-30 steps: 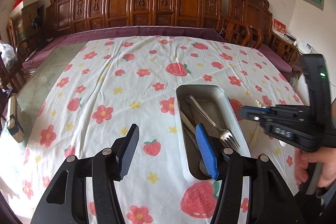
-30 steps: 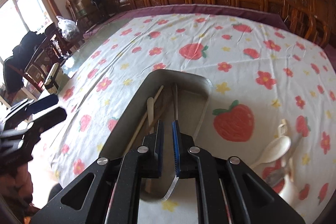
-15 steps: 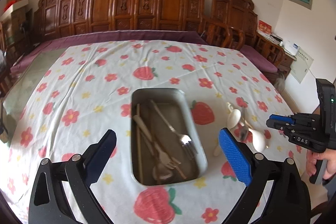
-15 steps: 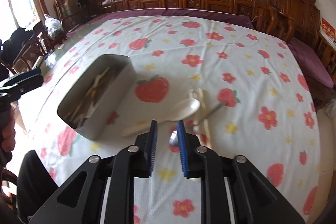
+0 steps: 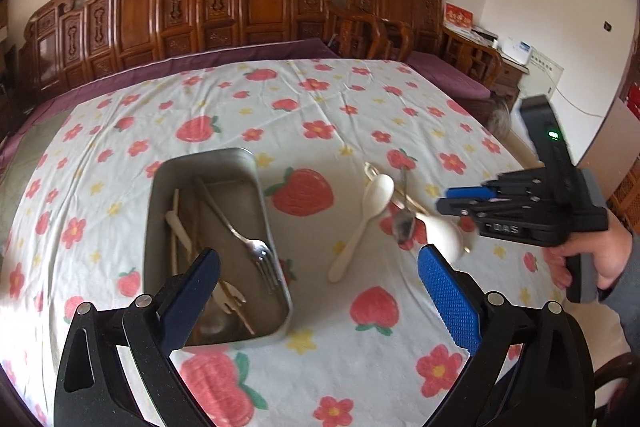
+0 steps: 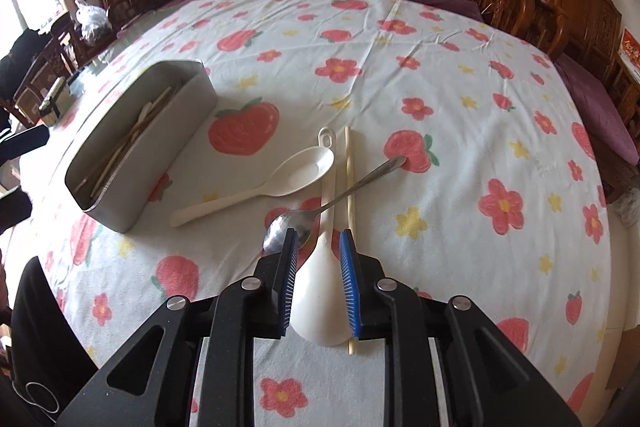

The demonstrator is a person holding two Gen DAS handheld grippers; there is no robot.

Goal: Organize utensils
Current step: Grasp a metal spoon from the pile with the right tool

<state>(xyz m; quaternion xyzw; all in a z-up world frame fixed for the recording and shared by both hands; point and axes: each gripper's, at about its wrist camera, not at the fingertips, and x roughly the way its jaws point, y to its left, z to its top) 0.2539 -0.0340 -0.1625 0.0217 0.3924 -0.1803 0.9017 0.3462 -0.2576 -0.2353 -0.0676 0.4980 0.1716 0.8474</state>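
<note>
Sorting: we count about half done.
Right gripper (image 6: 318,247): jaws narrowly parted, straddling the white ladle (image 6: 322,287) without pinching it (our reading).
Left gripper (image 5: 316,275): jaws wide, holding nothing.
Loose: cream spoon (image 6: 276,183), metal spoon (image 6: 316,211), chopstick (image 6: 349,171).
Tin (image 6: 160,143): fork (image 5: 256,251) and others inside.

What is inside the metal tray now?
The metal tray holds a fork, a cream utensil and chopsticks. Its near end is hidden behind the left claw.
</note>
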